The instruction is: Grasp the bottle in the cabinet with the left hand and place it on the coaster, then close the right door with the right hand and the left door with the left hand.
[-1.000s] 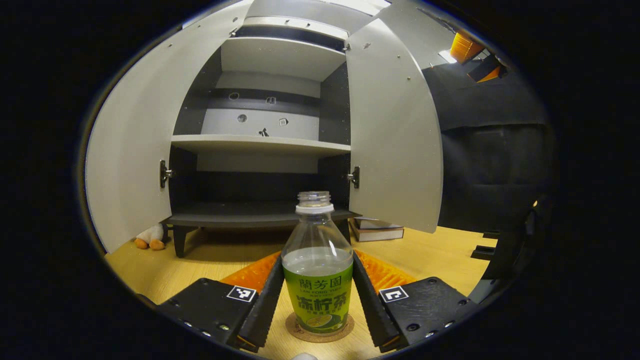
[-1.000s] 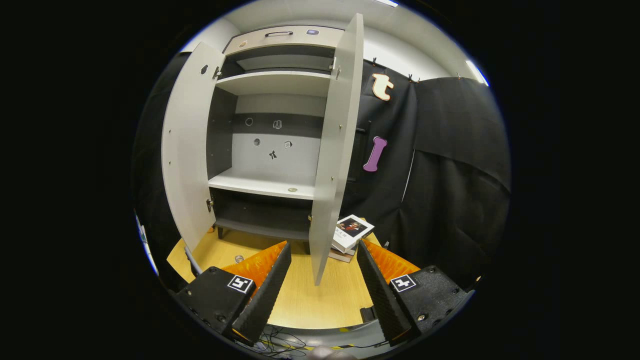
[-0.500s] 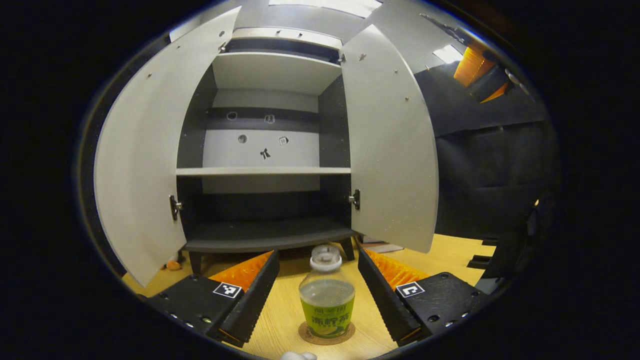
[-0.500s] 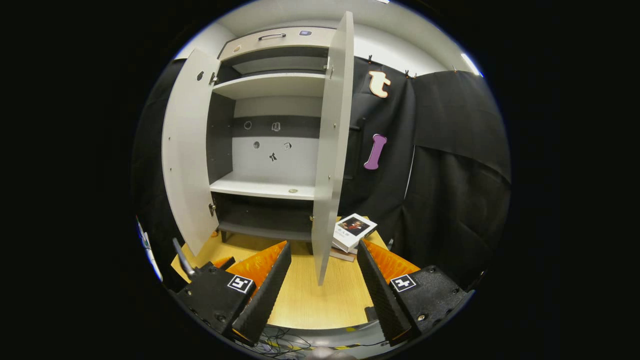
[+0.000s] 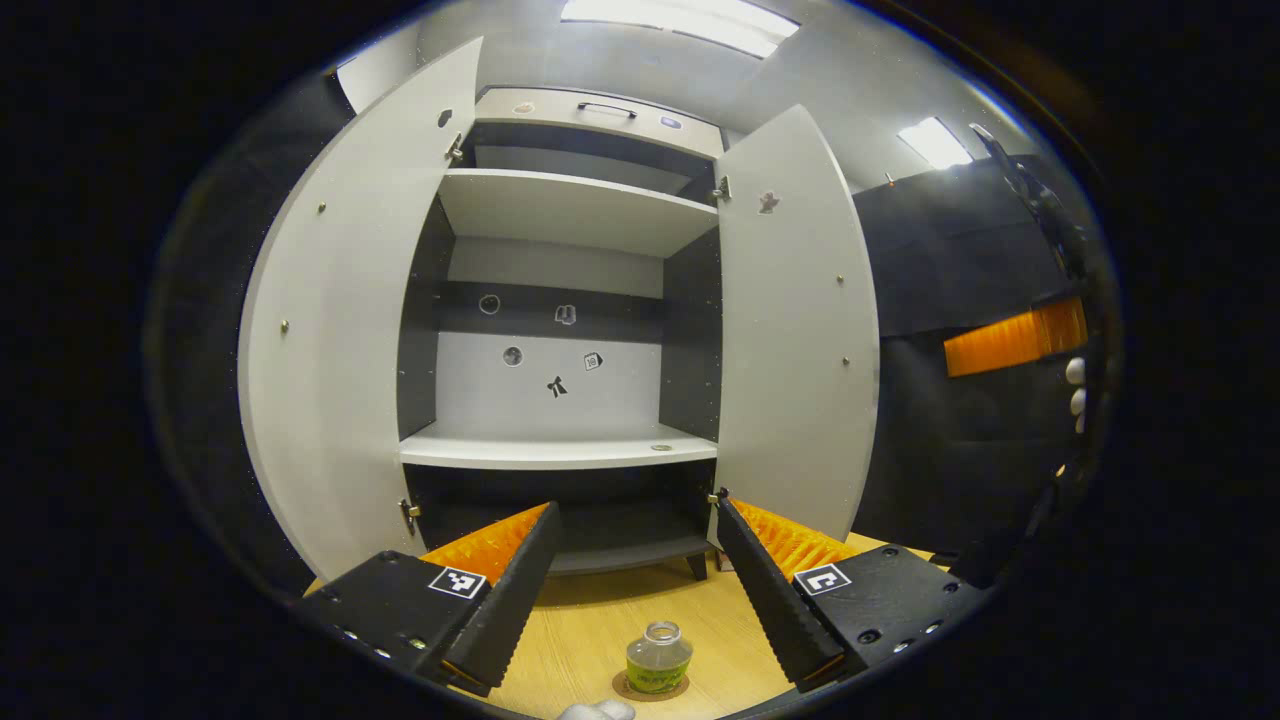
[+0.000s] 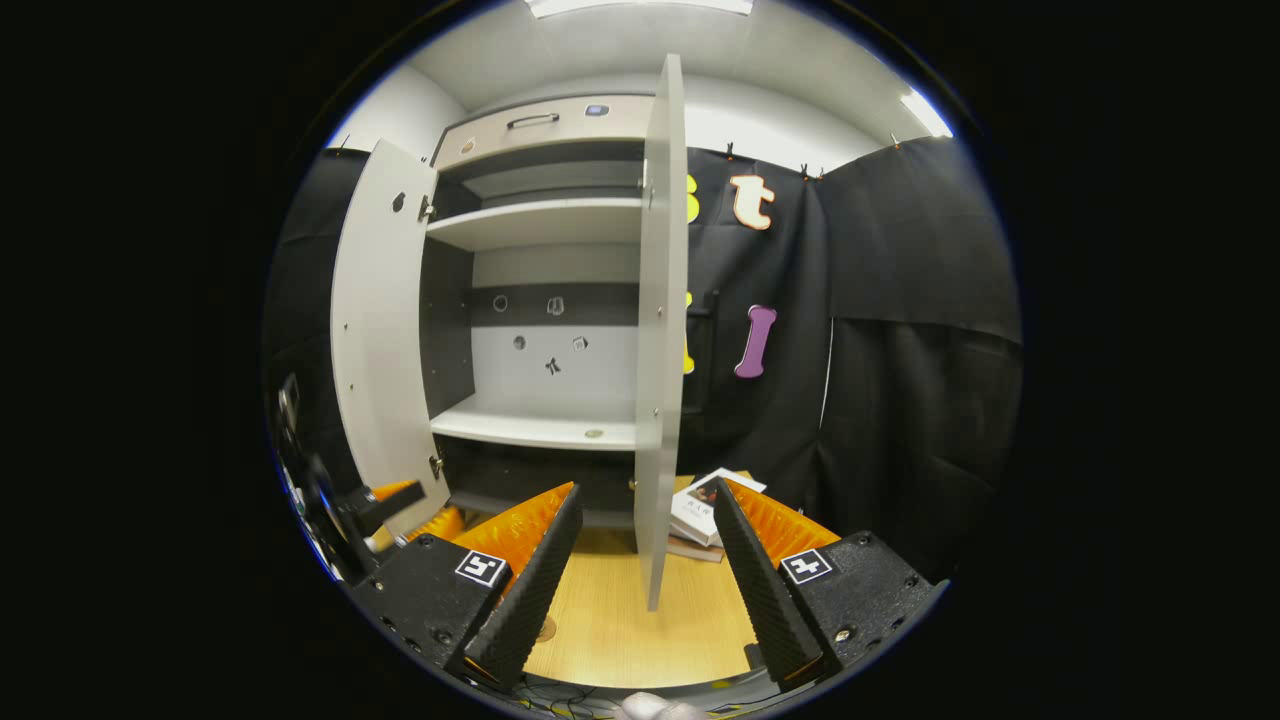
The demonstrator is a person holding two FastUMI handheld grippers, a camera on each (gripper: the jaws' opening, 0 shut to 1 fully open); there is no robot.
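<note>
The clear bottle (image 5: 659,655) with a green label and no cap stands upright on the round brown coaster (image 5: 650,688) on the wooden table, low in the left gripper view. My left gripper (image 5: 635,515) is open, raised above and behind the bottle, touching nothing. Both doors of the grey cabinet (image 5: 560,450) stand open: the left door (image 5: 340,350) and the right door (image 5: 800,330). In the right gripper view my right gripper (image 6: 647,495) is open and faces the right door (image 6: 658,350) edge-on, with the door's lower edge between the two fingers, farther off.
A stack of books (image 6: 705,498) lies on the table just right of the right door. The left gripper (image 6: 375,505) shows at the left edge of the right gripper view. The right gripper's orange finger (image 5: 1010,340) shows at the far right of the left gripper view.
My left gripper has pulled back and risen away from the bottle, which stays on the coaster. The right gripper has lifted slightly, still facing the door's edge.
</note>
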